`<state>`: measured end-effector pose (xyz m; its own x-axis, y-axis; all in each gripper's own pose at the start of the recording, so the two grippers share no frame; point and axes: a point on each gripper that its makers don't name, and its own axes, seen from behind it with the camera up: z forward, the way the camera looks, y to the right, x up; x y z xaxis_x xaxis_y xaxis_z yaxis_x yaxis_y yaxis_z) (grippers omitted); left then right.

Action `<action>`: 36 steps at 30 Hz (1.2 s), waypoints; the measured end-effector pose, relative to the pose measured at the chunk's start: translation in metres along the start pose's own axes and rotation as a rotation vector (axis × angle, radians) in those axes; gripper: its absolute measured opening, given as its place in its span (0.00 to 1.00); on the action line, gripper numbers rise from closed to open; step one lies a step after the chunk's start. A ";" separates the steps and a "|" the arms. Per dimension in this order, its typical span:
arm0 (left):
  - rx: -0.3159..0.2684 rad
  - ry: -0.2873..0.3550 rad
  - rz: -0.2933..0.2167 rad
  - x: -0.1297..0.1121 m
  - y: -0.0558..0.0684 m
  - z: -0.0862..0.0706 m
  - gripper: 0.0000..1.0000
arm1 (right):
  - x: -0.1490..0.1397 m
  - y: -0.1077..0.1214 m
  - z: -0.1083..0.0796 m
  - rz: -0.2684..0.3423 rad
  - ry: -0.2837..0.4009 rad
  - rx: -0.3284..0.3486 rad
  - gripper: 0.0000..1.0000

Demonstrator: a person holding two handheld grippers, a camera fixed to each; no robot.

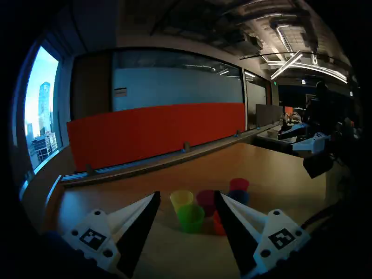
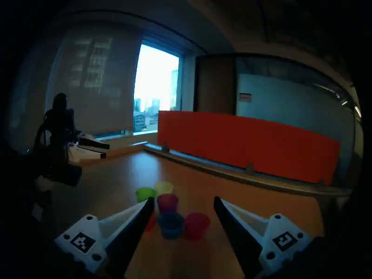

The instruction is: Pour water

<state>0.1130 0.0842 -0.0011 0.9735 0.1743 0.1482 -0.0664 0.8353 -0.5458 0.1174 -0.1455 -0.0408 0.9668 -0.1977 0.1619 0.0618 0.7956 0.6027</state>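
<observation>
Several small plastic cups stand clustered on the wooden table. In the left gripper view they are a yellow cup, a green cup, a magenta cup, a red cup, a blue cup and an orange cup half hidden by a finger. My left gripper is open just short of them, holding nothing. From the opposite side my right gripper is open and empty before the blue cup, red cup, magenta cup, green cup and yellow cup.
An orange partition with a metal rail runs along the table's far edge. The window is beyond it. The other gripper hovers over the table's right side, and appears as a gripper at the left in the right gripper view.
</observation>
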 end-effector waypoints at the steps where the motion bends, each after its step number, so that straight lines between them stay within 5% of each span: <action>1: -0.005 -0.005 0.008 -0.002 0.001 0.001 0.84 | -0.002 -0.001 0.000 -0.004 -0.009 0.005 0.99; 12: -0.074 -0.040 0.025 -0.016 0.011 0.011 0.84 | -0.018 -0.003 0.006 -0.020 -0.069 0.046 0.99; 36: -0.121 -0.169 0.037 -0.070 0.003 0.050 0.85 | -0.071 -0.005 0.039 -0.026 -0.179 0.092 0.99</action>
<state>0.0339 0.1004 0.0278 0.9197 0.2972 0.2567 -0.0647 0.7595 -0.6473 0.0387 -0.1577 -0.0241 0.9053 -0.3225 0.2763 0.0556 0.7349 0.6758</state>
